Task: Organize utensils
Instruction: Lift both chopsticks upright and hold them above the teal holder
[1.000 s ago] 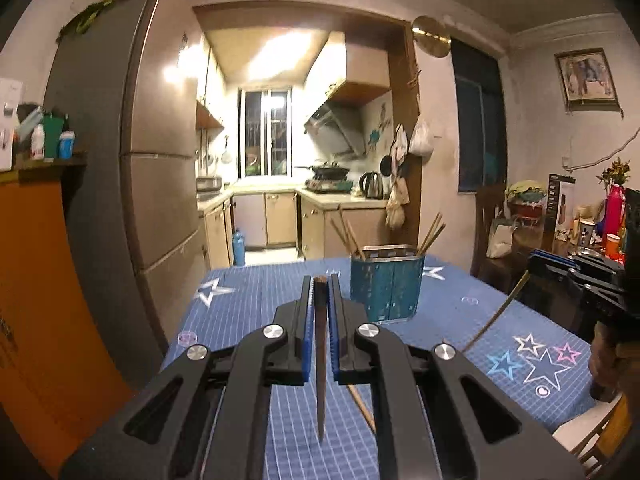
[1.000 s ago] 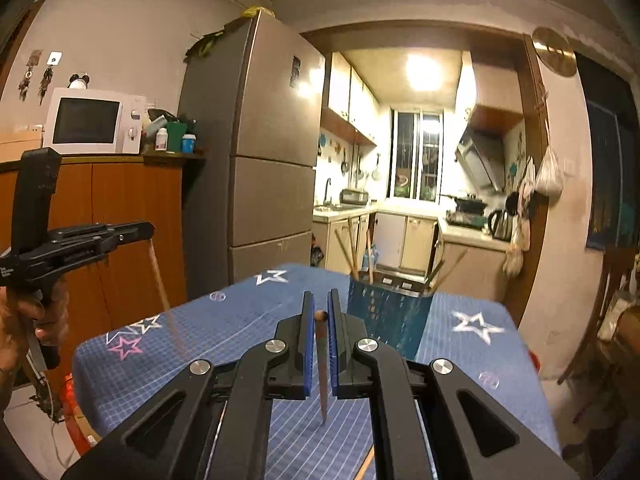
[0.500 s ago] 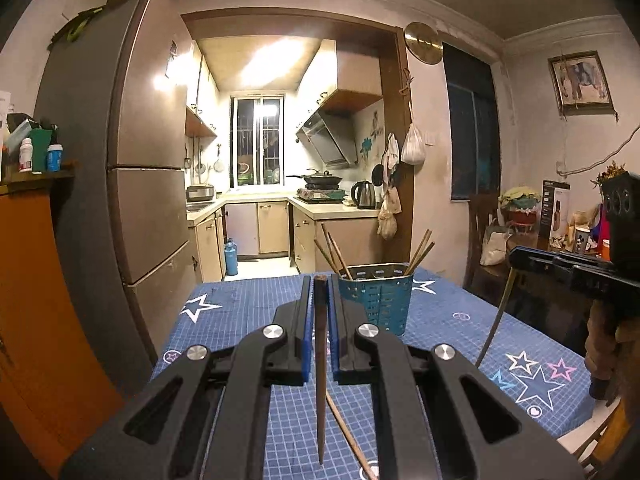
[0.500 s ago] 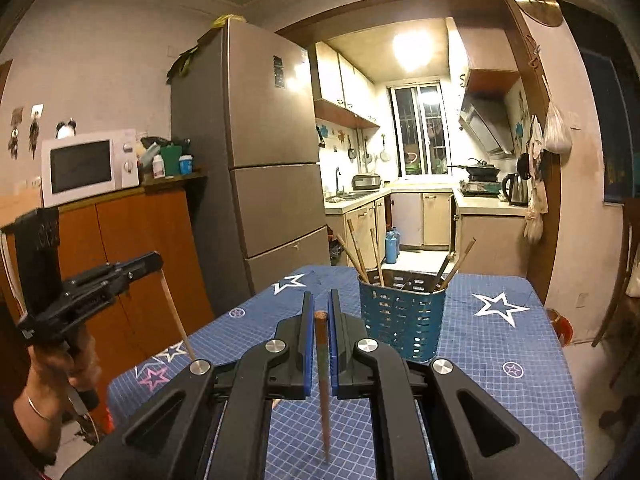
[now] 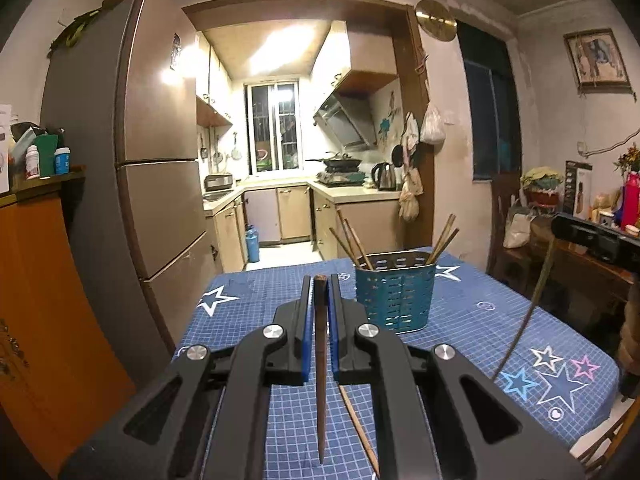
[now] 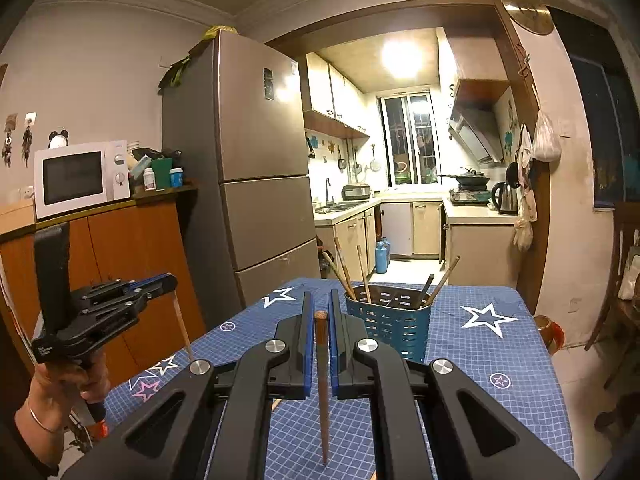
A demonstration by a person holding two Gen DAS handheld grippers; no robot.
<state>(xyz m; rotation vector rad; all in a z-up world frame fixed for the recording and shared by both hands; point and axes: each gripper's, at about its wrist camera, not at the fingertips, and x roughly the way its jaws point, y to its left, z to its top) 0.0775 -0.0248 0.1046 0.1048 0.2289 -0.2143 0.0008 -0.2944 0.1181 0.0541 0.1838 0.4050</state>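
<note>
Wooden chopstick [image 5: 320, 360] hanging pinched in left gripper [image 5: 319, 284], another chopstick [image 6: 322, 380] in right gripper [image 6: 320, 304]; teal holder [image 6: 388, 330] standing ahead-right: keeping sticks vertical should be easing insertion

Chopsticks heading for the teal holder

A dark wooden chopstick [image 5: 320, 364] is hanging upright, point down, pinched near its blunt top, and a second brown chopstick [image 6: 323, 388] is hanging the same way in the right wrist view, its tip tapering over the blue star-patterned cloth. A paler chopstick [image 5: 357, 426] is lying slantwise on that cloth, just beside the dark one's tip. Further back, a teal perforated holder [image 5: 394, 294] is standing upright on the table, and several chopsticks [image 5: 441, 240] are leaning out of it, some fanning left, others right. How many are sitting inside is hard to count.
</note>
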